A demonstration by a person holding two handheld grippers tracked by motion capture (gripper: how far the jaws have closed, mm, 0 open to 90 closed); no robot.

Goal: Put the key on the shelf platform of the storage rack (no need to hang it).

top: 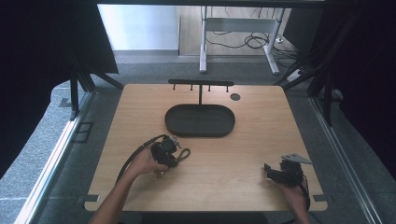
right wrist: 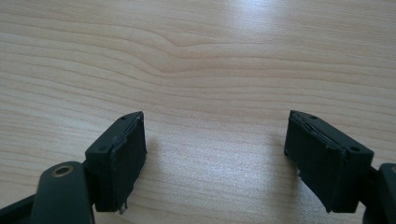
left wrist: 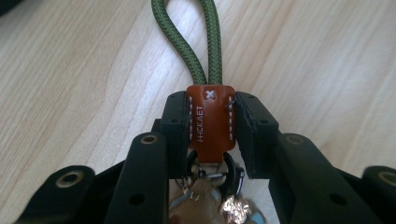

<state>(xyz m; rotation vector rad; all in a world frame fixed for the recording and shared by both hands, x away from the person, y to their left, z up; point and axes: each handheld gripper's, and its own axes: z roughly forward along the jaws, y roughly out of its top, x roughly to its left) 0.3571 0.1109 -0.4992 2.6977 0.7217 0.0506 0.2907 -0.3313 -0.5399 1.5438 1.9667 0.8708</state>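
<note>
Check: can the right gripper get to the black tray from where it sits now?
Probably yes. The right gripper rests open near the table's front right edge, nothing between its fingers, and bare wood lies between it and the black tray. The left gripper is busy off to the side with the keychain.

A lab test bay — black curtains (top: 42, 56), metal rails (top: 51, 158), floor cables (top: 252, 41).
</note>
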